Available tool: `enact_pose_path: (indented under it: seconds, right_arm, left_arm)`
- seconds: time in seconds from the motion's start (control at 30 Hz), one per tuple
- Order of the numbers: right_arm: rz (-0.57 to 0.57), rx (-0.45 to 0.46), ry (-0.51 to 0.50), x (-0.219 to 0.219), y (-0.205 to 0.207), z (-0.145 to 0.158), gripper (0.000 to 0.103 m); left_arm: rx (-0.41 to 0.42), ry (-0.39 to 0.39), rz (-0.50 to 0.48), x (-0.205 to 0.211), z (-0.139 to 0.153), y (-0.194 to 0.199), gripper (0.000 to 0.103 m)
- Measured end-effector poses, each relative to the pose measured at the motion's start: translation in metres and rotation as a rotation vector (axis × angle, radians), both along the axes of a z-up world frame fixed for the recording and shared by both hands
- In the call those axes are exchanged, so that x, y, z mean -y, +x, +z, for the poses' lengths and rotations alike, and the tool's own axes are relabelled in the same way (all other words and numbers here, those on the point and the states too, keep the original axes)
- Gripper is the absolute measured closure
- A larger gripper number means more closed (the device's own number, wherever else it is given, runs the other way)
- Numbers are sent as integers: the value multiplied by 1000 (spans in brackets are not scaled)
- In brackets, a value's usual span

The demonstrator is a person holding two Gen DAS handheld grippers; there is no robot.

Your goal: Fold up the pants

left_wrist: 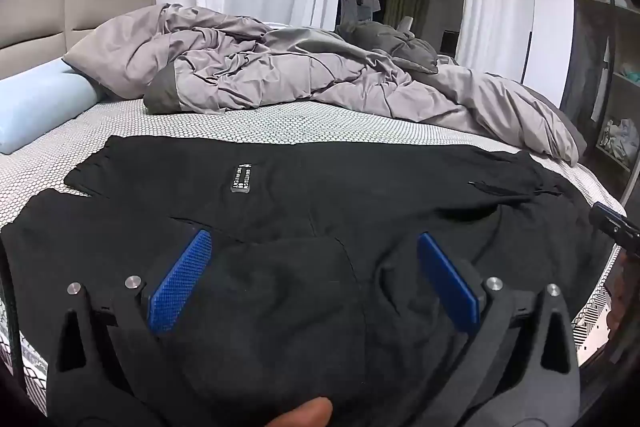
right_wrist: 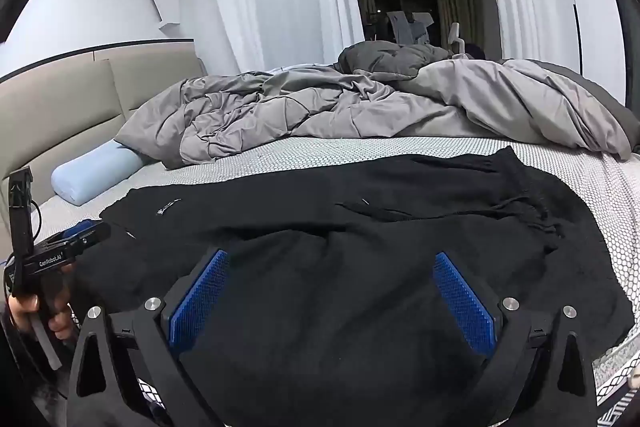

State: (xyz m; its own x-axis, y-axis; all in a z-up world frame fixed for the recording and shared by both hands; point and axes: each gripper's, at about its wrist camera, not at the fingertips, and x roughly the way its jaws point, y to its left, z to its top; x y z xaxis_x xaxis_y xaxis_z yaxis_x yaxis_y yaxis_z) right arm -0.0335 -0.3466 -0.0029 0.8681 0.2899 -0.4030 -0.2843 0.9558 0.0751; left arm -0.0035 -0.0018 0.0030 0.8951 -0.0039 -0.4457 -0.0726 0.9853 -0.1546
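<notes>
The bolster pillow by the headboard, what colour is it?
Pale blue bolster pillow; clearest in the right wrist view.

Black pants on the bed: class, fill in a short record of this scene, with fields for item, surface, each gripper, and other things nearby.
item: black pants, spread out, not yet folded
surface: bed with a honeycomb-patterned sheet
left gripper: open, above the pants
right gripper: open, above the pants
nearby: rumpled grey duvet, light blue pillow
</notes>
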Motion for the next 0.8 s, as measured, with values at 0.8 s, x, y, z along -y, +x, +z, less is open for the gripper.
enact_pose_path:
  seconds: [0.8]
  right_arm:
    - [-11,7,4,3,1,-1,0]
  left_arm:
    - [0,10,1,-3,1,1,0]
